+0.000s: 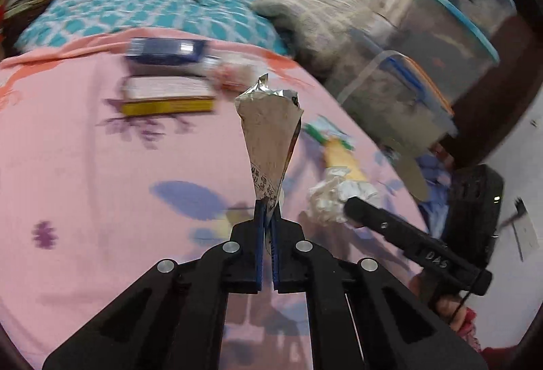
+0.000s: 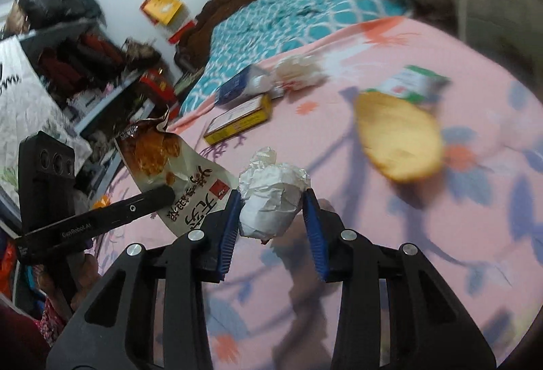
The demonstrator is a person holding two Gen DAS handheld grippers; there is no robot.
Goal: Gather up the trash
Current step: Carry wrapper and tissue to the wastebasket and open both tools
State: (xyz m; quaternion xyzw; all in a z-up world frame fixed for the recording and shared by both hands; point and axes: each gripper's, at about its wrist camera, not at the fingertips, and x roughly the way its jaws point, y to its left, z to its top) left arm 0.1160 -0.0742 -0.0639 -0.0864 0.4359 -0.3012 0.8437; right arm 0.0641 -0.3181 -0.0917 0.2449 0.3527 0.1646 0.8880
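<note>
My left gripper (image 1: 268,210) is shut on an empty foil snack wrapper (image 1: 269,132) and holds it upright above the pink bedsheet (image 1: 85,166). The same wrapper (image 2: 169,166), with its printed side, shows at the left of the right wrist view. My right gripper (image 2: 273,200) is shut on a crumpled white paper ball (image 2: 271,200), lifted off the sheet. That ball also shows in the left wrist view (image 1: 336,197), at the tip of the right gripper's finger.
On the sheet lie a yellow box (image 2: 239,124), a blue box (image 2: 237,86), a crumpled tissue (image 2: 298,69), a yellow oval item (image 2: 398,142) and a green-white packet (image 2: 414,85). Plastic storage bins (image 1: 441,40) stand beside the bed. Cluttered shelves (image 2: 85,64) stand at the left.
</note>
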